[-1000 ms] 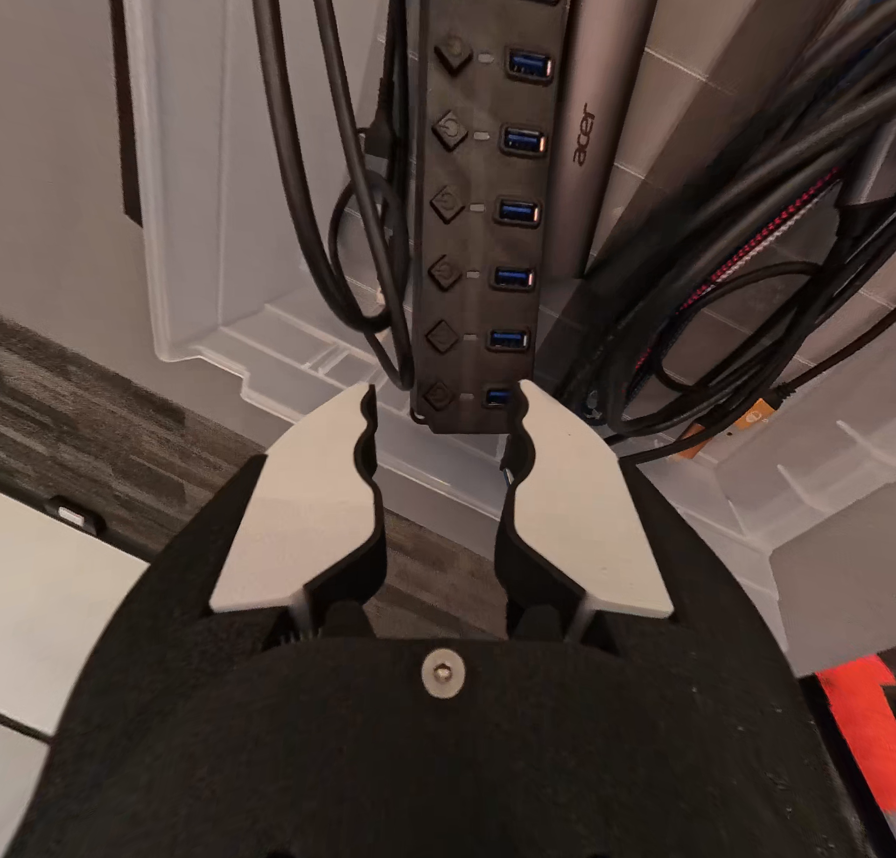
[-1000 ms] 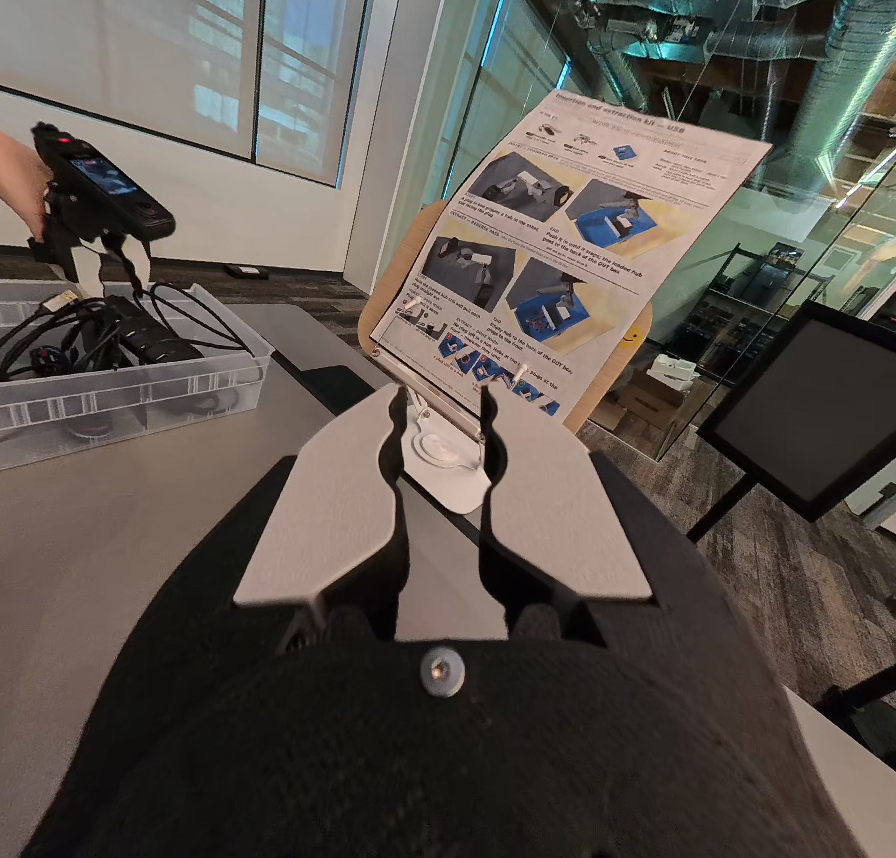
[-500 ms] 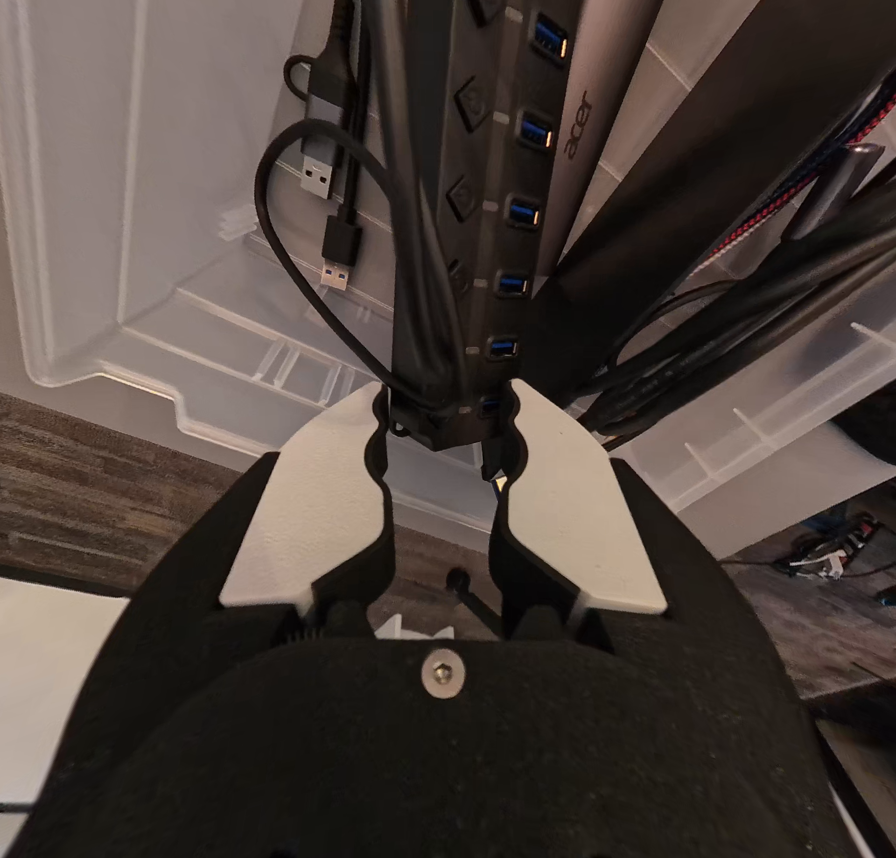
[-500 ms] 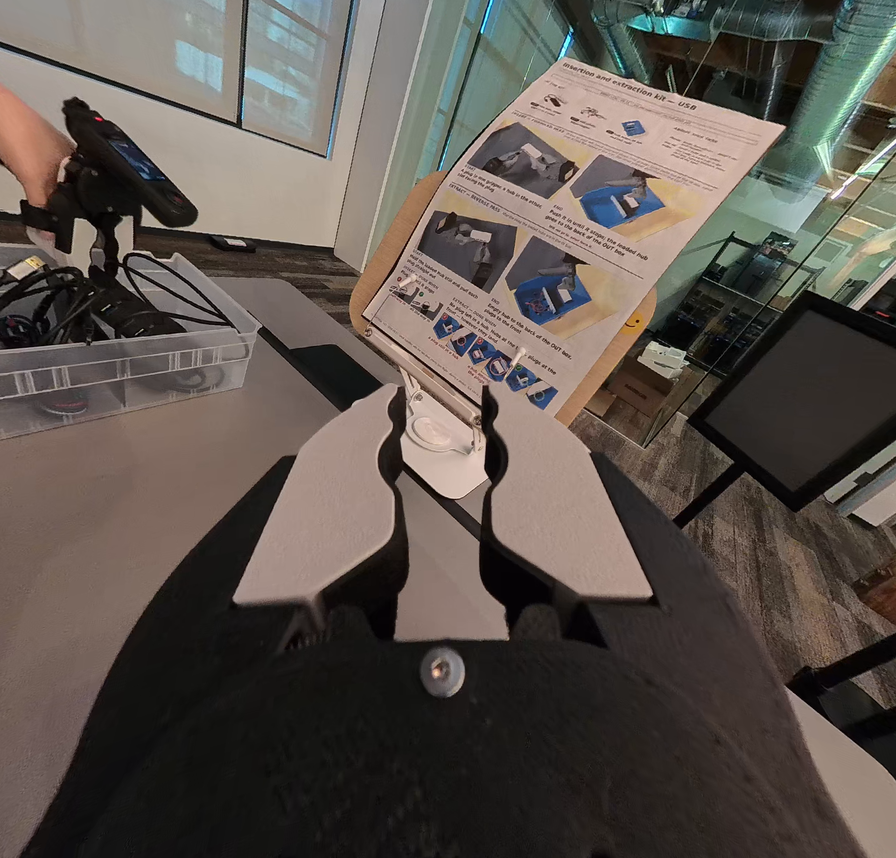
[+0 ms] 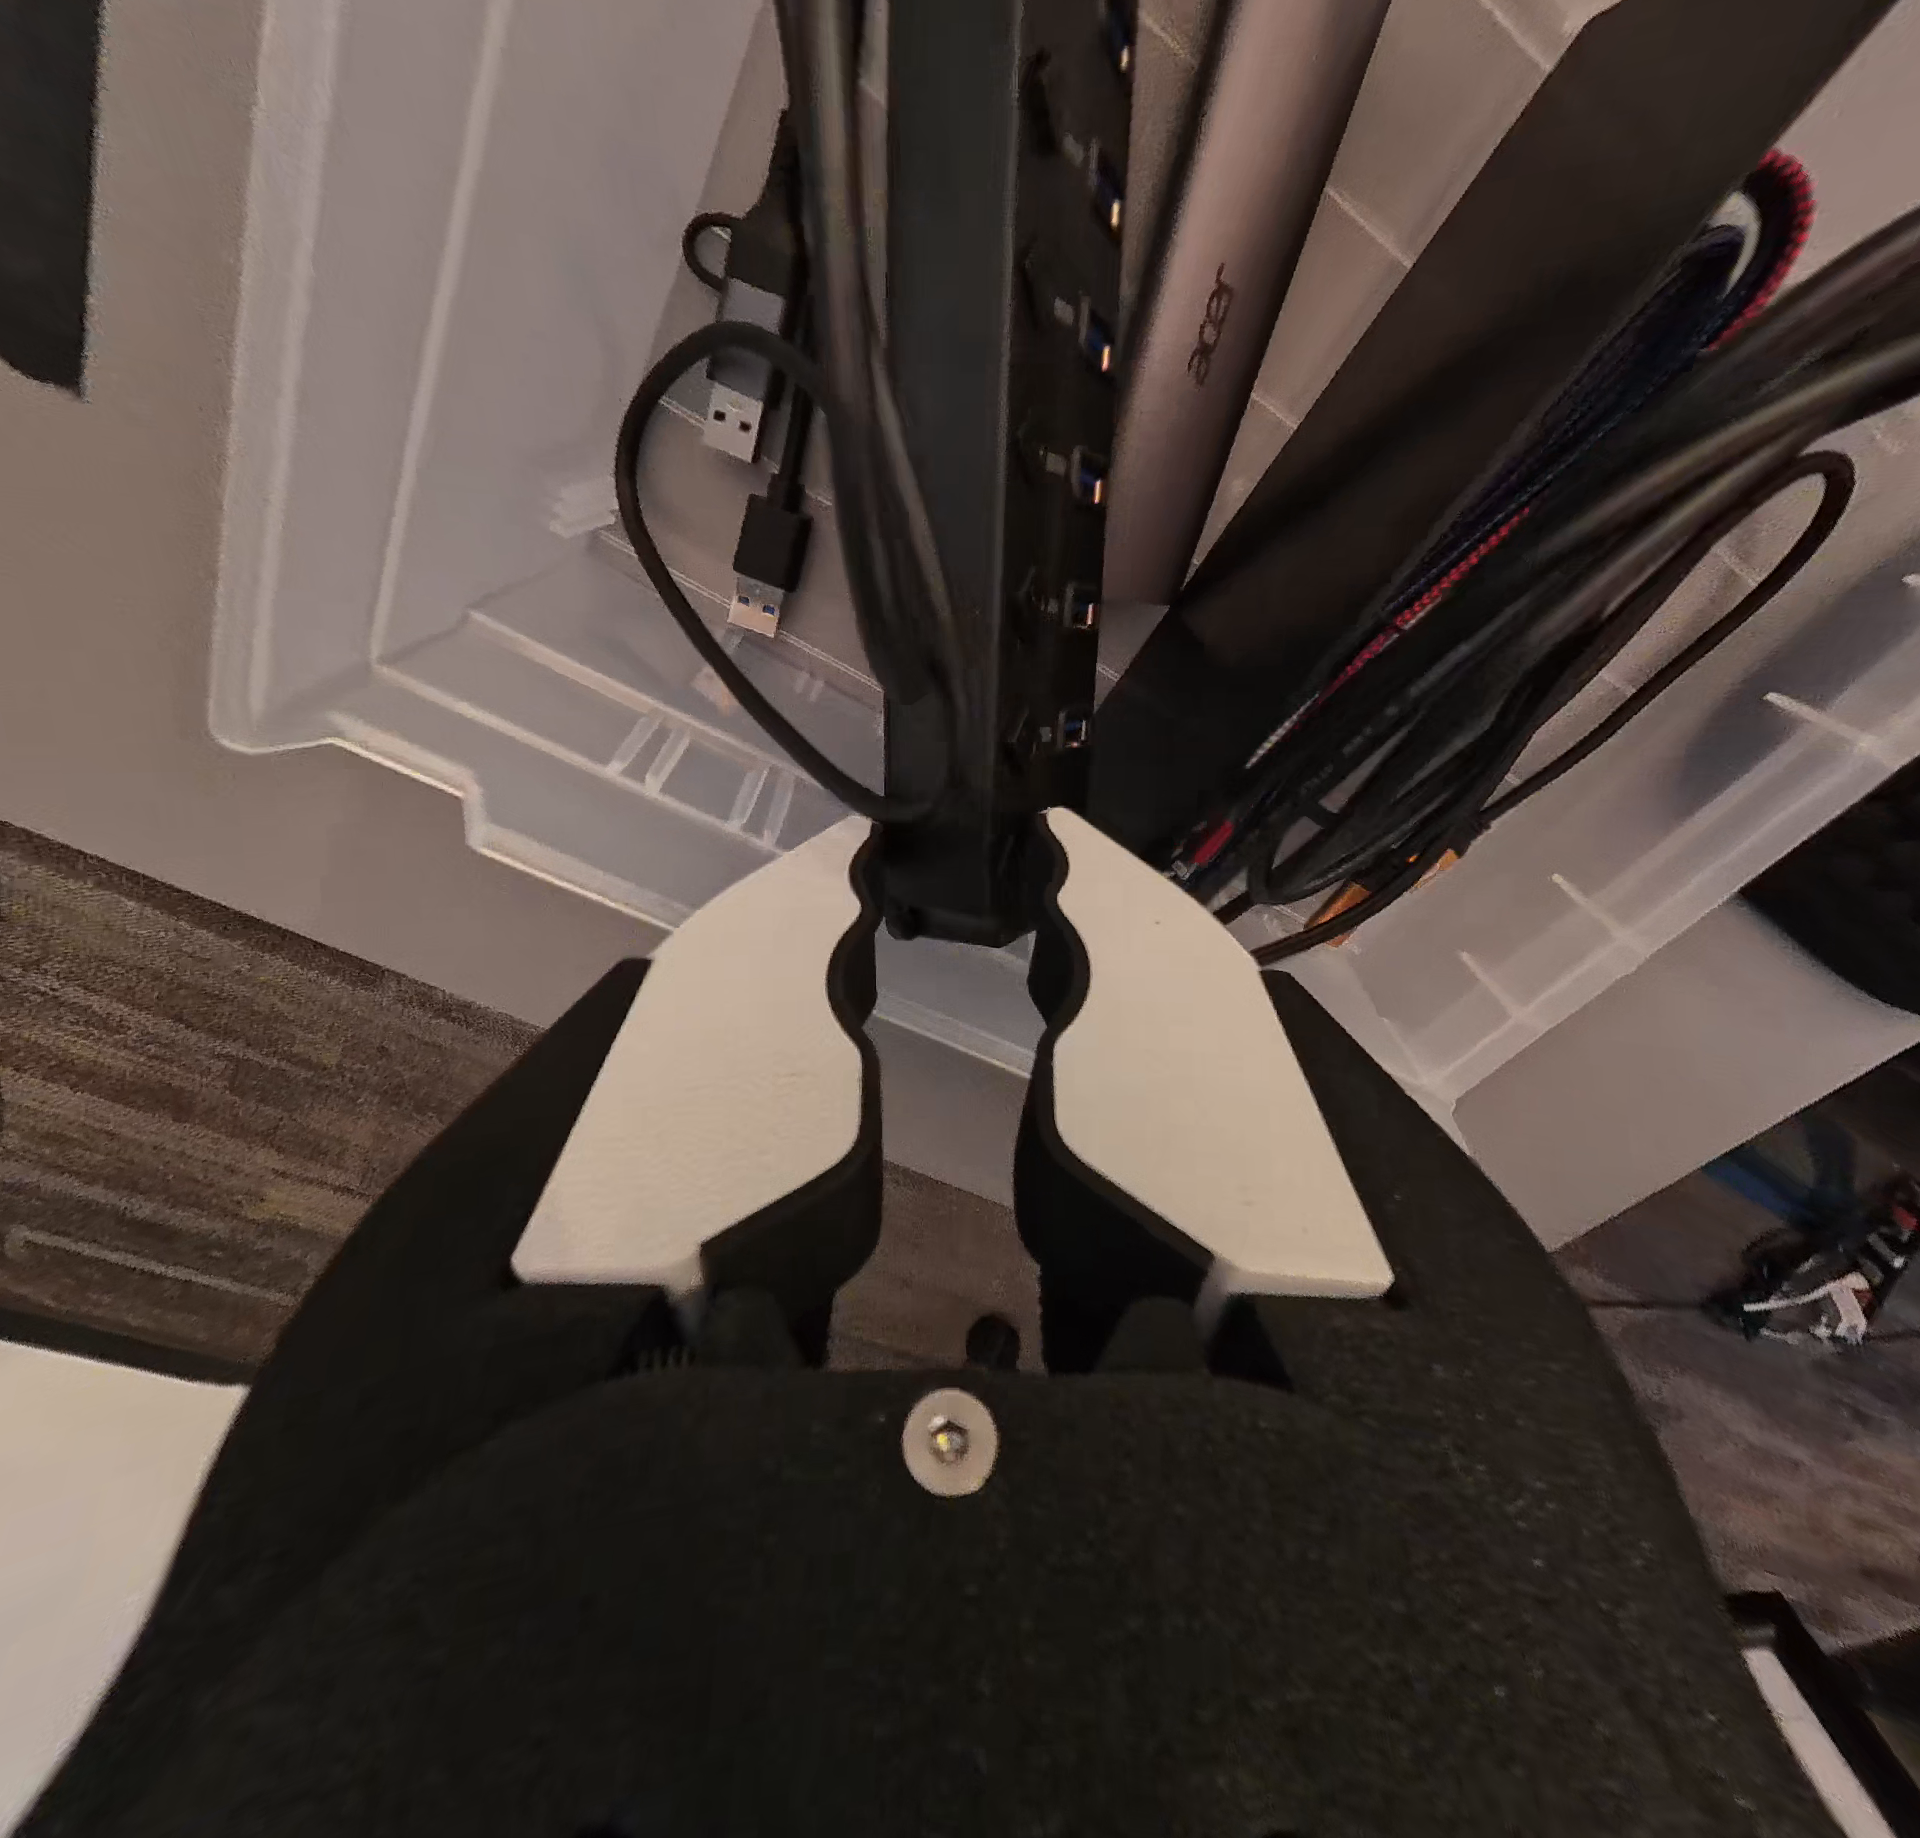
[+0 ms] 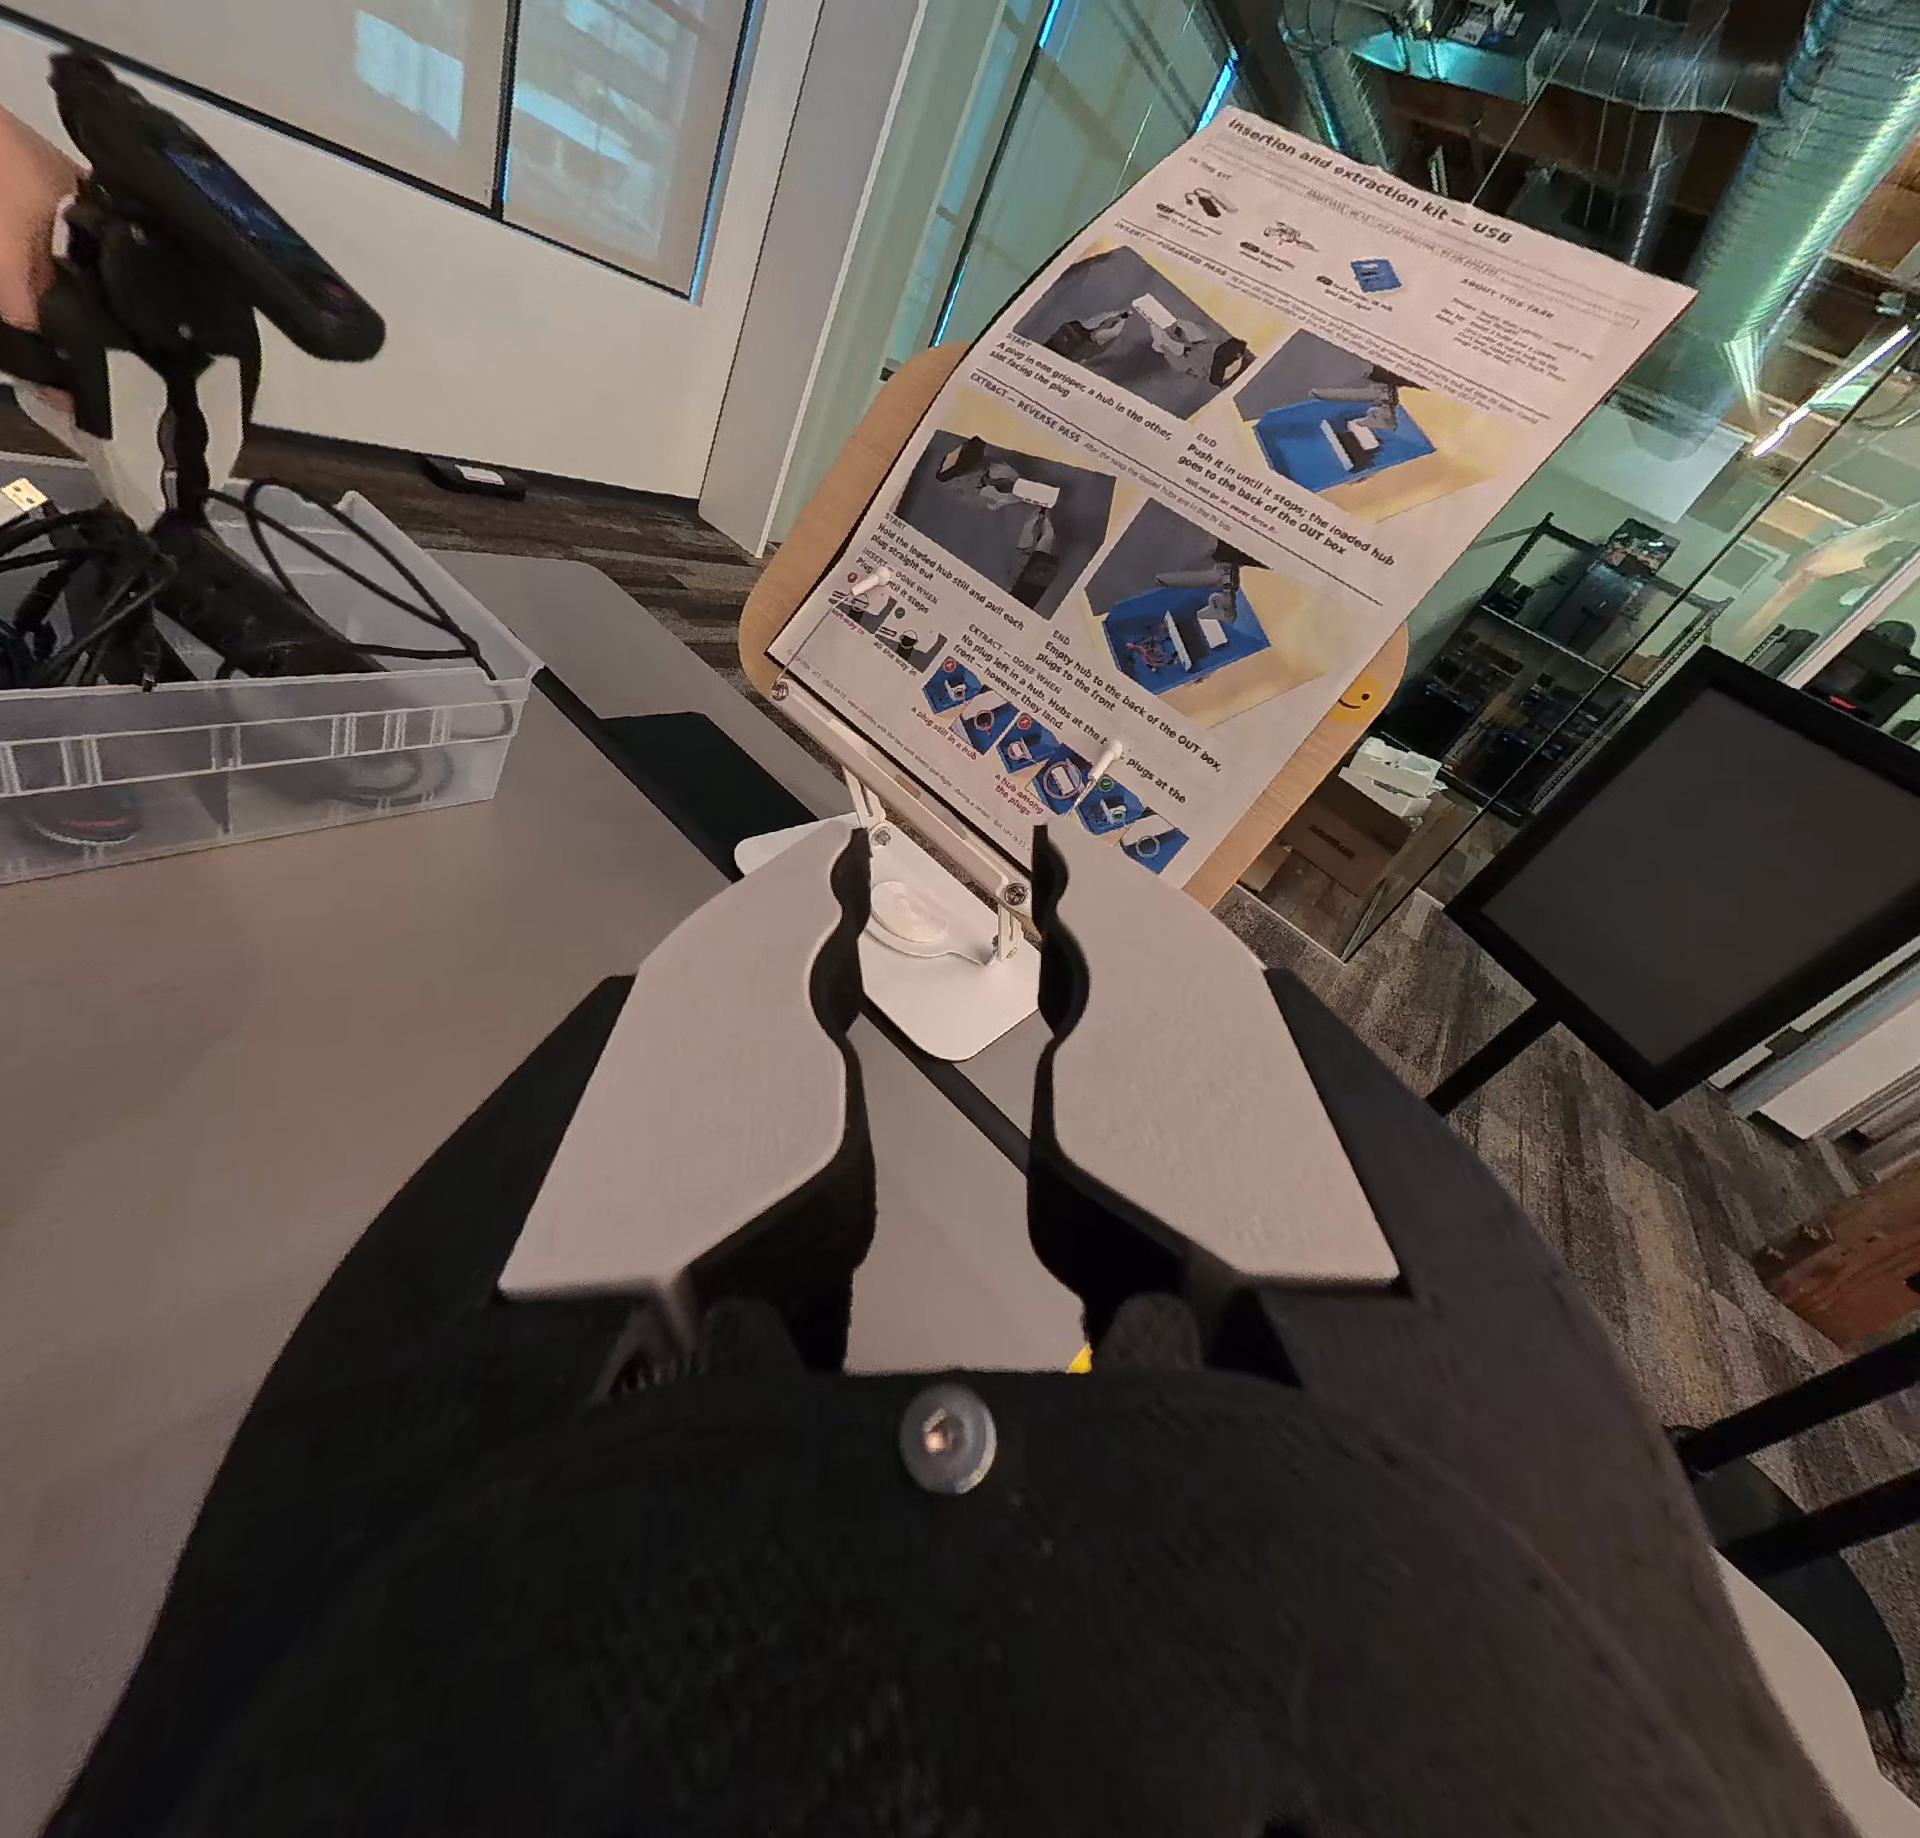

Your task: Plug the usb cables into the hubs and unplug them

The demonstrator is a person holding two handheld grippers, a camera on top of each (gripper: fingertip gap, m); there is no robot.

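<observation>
Left gripper [image 5: 956,879]: its fingers are clenched on the near end of the black hub [image 5: 951,438], which points away from the camera, above the bin [image 5: 343,562].
Hub ports: the blue ports down its right side look empty; no plug sits in any port that I can see.
Hub cable [image 5: 665,583]: a thin black cable loops beside the hub on the left.
Loose plugs [image 5: 764,552]: two plugs hang free near this loop, not inserted.
Bin contents: a silver hub [image 5: 1236,313] and a bundle of cables [image 5: 1558,625] lie to the right, just beside the black hub.
Right gripper [image 6: 945,889]: fingers parted and holding nothing, over the counter [image 6: 312,1009], well apart from the bin.
Far: an instruction sheet [image 6: 1195,479] on a stand, a dark screen [image 6: 1704,874].
Progress: I judge the task is at its start. A hub is grasped, but no cable is taken yet; plugging and unplugging are left.
</observation>
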